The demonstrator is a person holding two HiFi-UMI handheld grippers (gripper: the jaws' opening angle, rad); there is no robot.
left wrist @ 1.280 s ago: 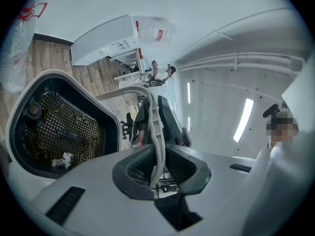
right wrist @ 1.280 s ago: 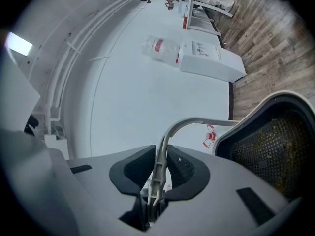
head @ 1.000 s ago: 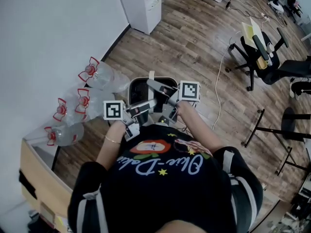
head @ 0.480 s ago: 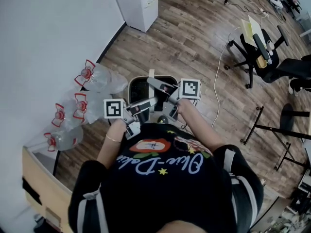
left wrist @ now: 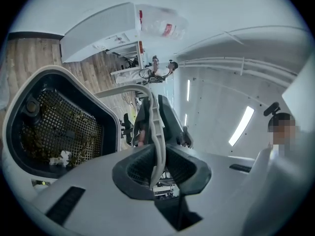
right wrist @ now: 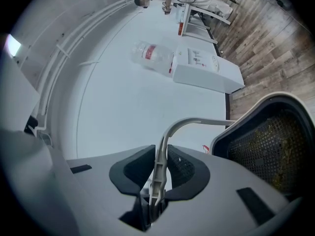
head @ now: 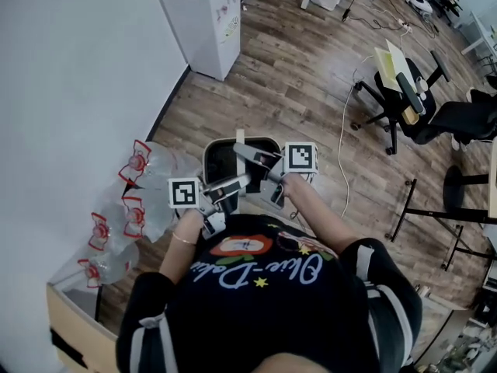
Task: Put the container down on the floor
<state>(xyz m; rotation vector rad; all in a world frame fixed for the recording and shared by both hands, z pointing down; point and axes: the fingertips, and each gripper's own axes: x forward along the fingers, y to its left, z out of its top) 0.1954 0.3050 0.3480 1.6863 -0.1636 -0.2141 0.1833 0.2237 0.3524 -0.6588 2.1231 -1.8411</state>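
Walking along the wall now puts the clear red-capped bottles [head: 133, 212] behind the claws and the white dispenser cabinet [head: 203, 26] nearer ahead. Left claw [left wrist: 157, 168] and right claw [right wrist: 160, 173] each stay pinched narrowly on the pale grey arched handle [right wrist: 189, 124]. The dark mesh-lined container [head: 208, 154] hangs just beneath them, not yet on the wooden floor [head: 311, 92].

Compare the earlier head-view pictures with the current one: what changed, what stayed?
The person has moved across the floor with the container: the white cabinet has come further into view and the water bottles have slid down the frame. Unchanged: left gripper and right gripper stay shut on its handle.
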